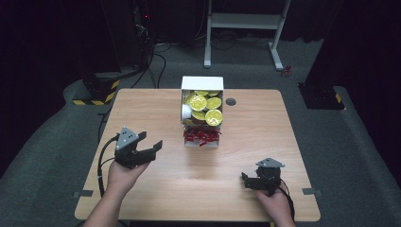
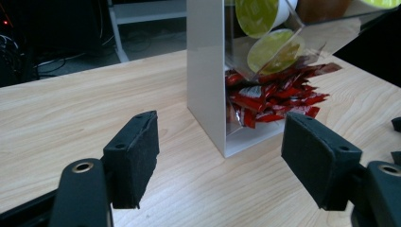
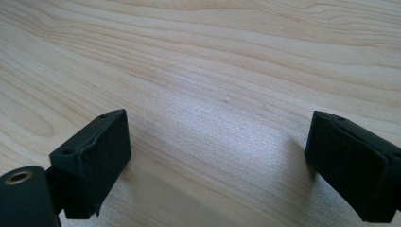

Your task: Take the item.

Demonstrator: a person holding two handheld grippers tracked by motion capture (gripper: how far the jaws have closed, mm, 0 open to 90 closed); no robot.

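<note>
Red sachets [image 2: 276, 97] lie in the white dispenser [image 1: 202, 84] mid-table just ahead of my left gripper [image 1: 152, 147], jaws parted and empty, while my right gripper [image 1: 246, 179] rests spread, holding nothing.

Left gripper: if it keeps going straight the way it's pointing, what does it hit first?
Probably the white dispenser: the left gripper, jaws open and empty, points at its near corner, with red packets beside that. Bare table lies between.

- Dispenser box [image 1: 202, 84] stands at the table's [image 1: 142, 109] far middle edge.
- Capsules [image 1: 206, 102] sit in its upper bin, sachets [image 1: 202, 136] below, spilling toward the person.
- Left gripper [image 1: 152, 148] is left of the sachets, pointing their way, apart from them.
- Right gripper [image 1: 246, 181] lies near-right, well apart from the box.
</note>
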